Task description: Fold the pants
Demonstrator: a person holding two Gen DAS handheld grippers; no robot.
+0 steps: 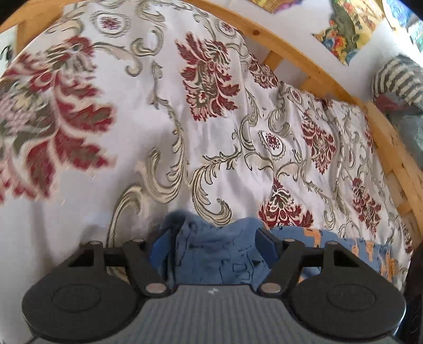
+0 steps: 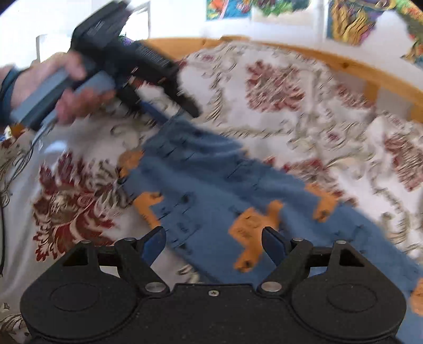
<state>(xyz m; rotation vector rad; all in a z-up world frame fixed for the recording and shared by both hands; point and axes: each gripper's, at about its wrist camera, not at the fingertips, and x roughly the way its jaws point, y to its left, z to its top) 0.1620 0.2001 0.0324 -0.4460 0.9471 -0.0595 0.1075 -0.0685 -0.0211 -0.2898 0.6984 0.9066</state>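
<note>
Two grippers work over a bed spread with a white quilt (image 1: 158, 127) printed in dark red flowers and grey-gold scrolls. At the far left of the right wrist view, a person's hand (image 2: 53, 87) grips the grey handle of the left gripper (image 2: 169, 111), which reaches down to the far end of the blue pants (image 2: 211, 182). Its fingers meet that cloth, and motion blur hides how tightly. In the left wrist view the left gripper (image 1: 214, 238) has bunched blue fabric filling the space between its jaws, so it appears to be pinching the pants (image 1: 211, 254) there.

From that end the pants run diagonally toward the near right across the quilt (image 2: 304, 111), blue with orange animal-shaped prints. The right gripper (image 2: 214, 240) hovers at the near edge over them, its blue-tipped jaws spread apart with nothing clamped.

Beyond the quilt runs a curved pale wooden bed rail (image 1: 304, 53), and colourful pictures (image 2: 346, 18) hang on the white wall. No writing or brand mark is readable anywhere.
</note>
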